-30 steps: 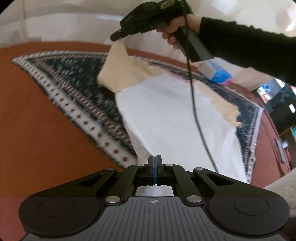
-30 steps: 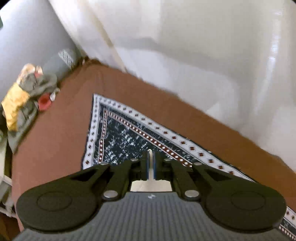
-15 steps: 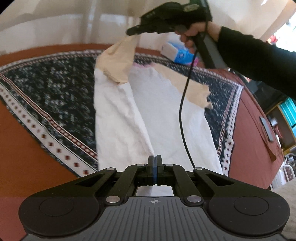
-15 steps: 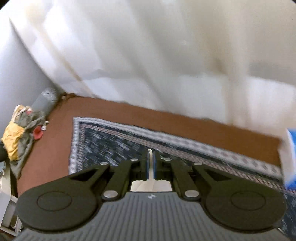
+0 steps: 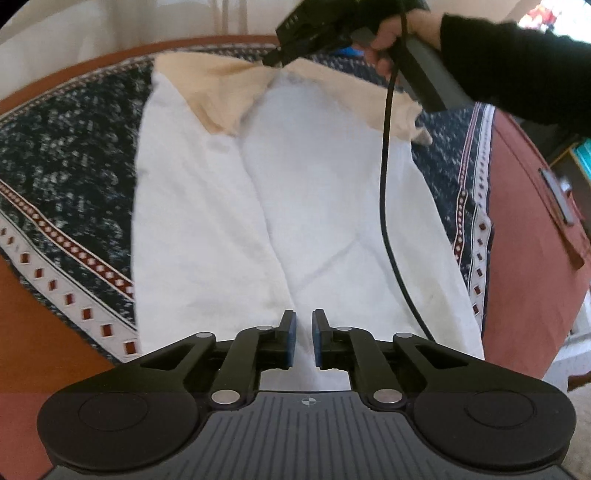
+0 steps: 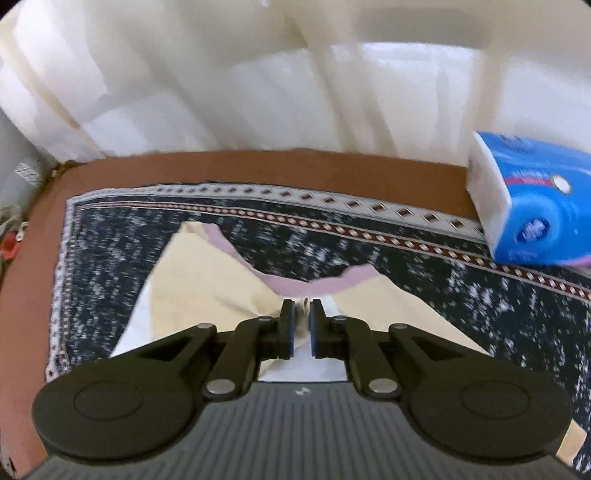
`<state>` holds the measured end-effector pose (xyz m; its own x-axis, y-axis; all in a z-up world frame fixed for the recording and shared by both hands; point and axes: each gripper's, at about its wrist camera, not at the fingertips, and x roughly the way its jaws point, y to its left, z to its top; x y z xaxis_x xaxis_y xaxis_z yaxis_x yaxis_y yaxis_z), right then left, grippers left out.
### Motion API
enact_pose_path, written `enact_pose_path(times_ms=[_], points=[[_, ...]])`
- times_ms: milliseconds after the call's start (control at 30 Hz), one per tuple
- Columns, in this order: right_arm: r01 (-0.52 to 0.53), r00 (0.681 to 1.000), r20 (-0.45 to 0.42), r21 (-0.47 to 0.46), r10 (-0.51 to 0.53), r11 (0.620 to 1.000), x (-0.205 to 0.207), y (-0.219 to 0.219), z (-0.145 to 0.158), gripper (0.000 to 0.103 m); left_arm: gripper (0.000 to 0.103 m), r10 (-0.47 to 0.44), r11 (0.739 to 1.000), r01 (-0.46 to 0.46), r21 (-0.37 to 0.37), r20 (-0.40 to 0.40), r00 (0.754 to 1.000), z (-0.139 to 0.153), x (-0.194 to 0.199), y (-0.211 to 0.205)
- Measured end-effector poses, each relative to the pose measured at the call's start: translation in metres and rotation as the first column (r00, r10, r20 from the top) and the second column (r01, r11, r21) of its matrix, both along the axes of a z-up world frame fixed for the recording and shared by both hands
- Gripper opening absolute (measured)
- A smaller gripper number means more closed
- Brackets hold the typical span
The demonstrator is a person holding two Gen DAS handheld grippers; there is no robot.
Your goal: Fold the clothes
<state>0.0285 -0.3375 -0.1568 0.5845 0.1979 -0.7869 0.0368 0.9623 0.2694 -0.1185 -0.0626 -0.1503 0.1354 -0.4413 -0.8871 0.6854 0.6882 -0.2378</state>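
A: Start on the left. What lies under your grippers?

B: On the left you have the brown surface, and over it a dark patterned cloth with a white border of small red diamonds. The garment, white in the body and cream at its far end, lies spread on that cloth, running from near you to the far side.

A: And your left gripper?

B: Its jaws are opening. The blue pads stand a narrow gap apart over the near white edge of the garment, and nothing is pinched between them.

A: Farther right?

B: Your right hand, in a black sleeve, holds the right gripper at the far cream end of the garment, with a black cable hanging from it across the white fabric. In its own view its jaws are opening too, only slightly apart, with a small fold of cream fabric between the pads, beside a pink trim. You cannot tell whether the pads press on that fold.

A: Any writing?

B: A blue and white pack sits at the far right on the patterned cloth's border. Its print is too blurred to read. A white curtain hangs beyond.
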Motion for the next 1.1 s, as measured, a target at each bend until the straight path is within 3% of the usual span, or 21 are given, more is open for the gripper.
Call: enact_pose_path(times_ms=[133,200,300,500,633,733,800,833,867,1000,1100], points=[[0.058,0.998,0.036,-0.053,-0.056,0.997,-0.013,-0.002,0.014,0.018,0.051,0.045,0.998,-0.042,-0.039,0.071,0.996,0.031,-0.003,0.016],[0.055,0.993,0.107,-0.056,-0.049,0.997,-0.026,0.003,0.033,0.019,0.054,0.104,0.993,-0.097,-0.063,0.122,0.987,0.049,0.000,0.033],[-0.003,0.985,0.172,-0.004,0.003,1.000,-0.040,0.016,0.053,0.026,0.053,0.205,0.979,-0.200,-0.052,0.139,0.969,0.054,0.012,0.058],[-0.207,0.976,0.070,-0.014,0.208,0.978,-0.021,0.071,0.033,0.026,0.048,0.228,0.971,-0.235,0.049,0.113,0.967,0.027,0.023,0.075],[-0.256,0.965,0.042,-0.047,0.258,0.965,-0.025,0.097,0.022,0.044,0.049,0.217,0.974,-0.223,0.045,0.115,0.969,0.025,0.014,0.072],[-0.312,0.949,0.009,-0.122,0.316,0.942,-0.029,0.110,0.018,0.044,0.049,0.196,0.979,-0.201,0.038,0.098,0.976,0.022,0.009,0.067],[-0.329,0.943,-0.012,-0.164,0.332,0.930,-0.028,0.112,0.015,0.042,0.049,0.179,0.982,-0.183,0.043,0.090,0.980,0.018,0.007,0.063],[-0.334,0.942,-0.022,-0.175,0.335,0.926,-0.028,0.112,0.013,0.028,0.048,0.172,0.983,-0.177,0.047,0.088,0.981,0.016,0.007,0.062],[-0.330,0.944,-0.034,-0.171,0.329,0.928,-0.027,0.111,0.014,0.006,0.049,0.165,0.984,-0.170,0.050,0.086,0.982,0.014,0.008,0.061],[-0.275,0.959,0.024,-0.169,0.283,0.947,-0.050,0.104,0.033,0.004,0.049,0.167,0.984,-0.172,0.043,0.102,0.981,0.015,0.007,0.064],[-0.196,0.977,0.064,-0.117,0.204,0.974,-0.080,0.089,0.044,0.004,0.049,0.186,0.981,-0.190,0.039,0.093,0.978,0.017,0.010,0.071]])
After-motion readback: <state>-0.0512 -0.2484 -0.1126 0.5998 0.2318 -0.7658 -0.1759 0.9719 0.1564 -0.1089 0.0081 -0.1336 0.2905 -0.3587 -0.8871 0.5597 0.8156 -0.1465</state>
